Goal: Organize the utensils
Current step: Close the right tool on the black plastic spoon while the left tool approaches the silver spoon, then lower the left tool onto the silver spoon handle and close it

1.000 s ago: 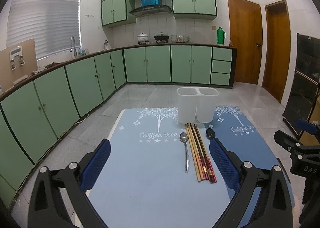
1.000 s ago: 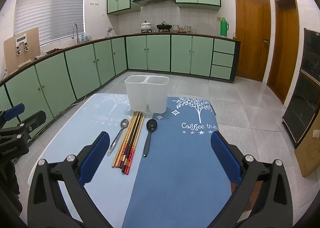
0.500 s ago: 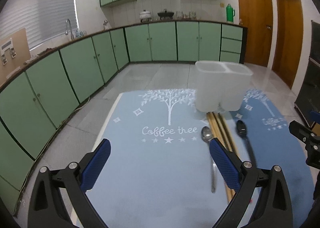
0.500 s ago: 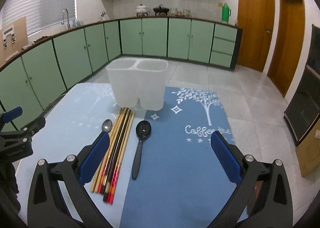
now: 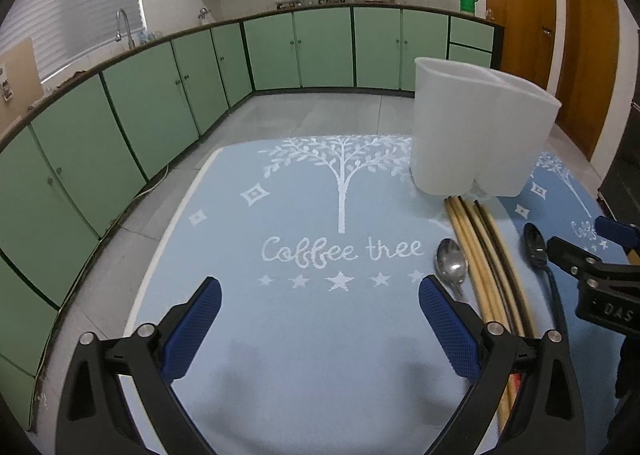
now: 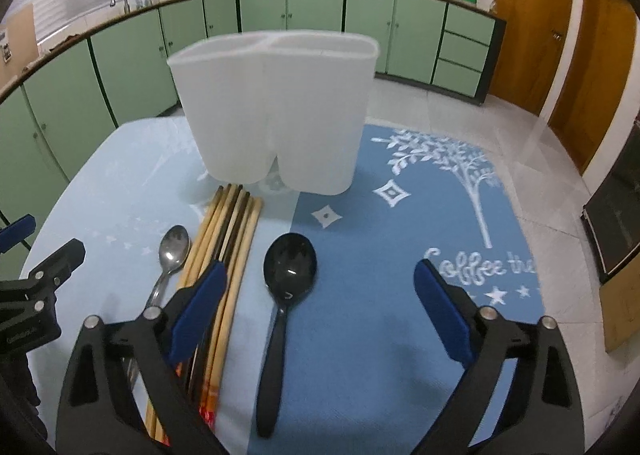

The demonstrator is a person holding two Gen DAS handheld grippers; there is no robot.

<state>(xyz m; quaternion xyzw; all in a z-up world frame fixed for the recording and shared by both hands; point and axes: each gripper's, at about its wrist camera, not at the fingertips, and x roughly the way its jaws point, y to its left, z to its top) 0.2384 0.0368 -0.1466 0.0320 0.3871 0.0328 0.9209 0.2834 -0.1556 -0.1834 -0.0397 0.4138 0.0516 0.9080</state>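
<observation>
A white two-compartment utensil holder (image 6: 276, 107) stands upright on the blue mats; it also shows in the left wrist view (image 5: 480, 135). In front of it lie several chopsticks (image 6: 228, 251) (image 5: 484, 255), a metal spoon (image 6: 170, 255) (image 5: 450, 265) to their left and a black spoon (image 6: 284, 295) (image 5: 538, 251) to their right. My right gripper (image 6: 320, 295) is open and empty, low over the black spoon, its left finger over the chopsticks. My left gripper (image 5: 320, 315) is open and empty over the light-blue mat, left of the metal spoon.
The table carries a light-blue mat (image 5: 304, 335) and a darker blue mat (image 6: 400, 295) side by side. Green kitchen cabinets (image 5: 160, 103) run along the left and back. Wooden doors (image 6: 532, 23) stand at the right. The table edge (image 5: 160, 255) lies to the left.
Both grippers have moved forward and down toward the table. The holder and utensils appear much closer. Both stay open and empty.
</observation>
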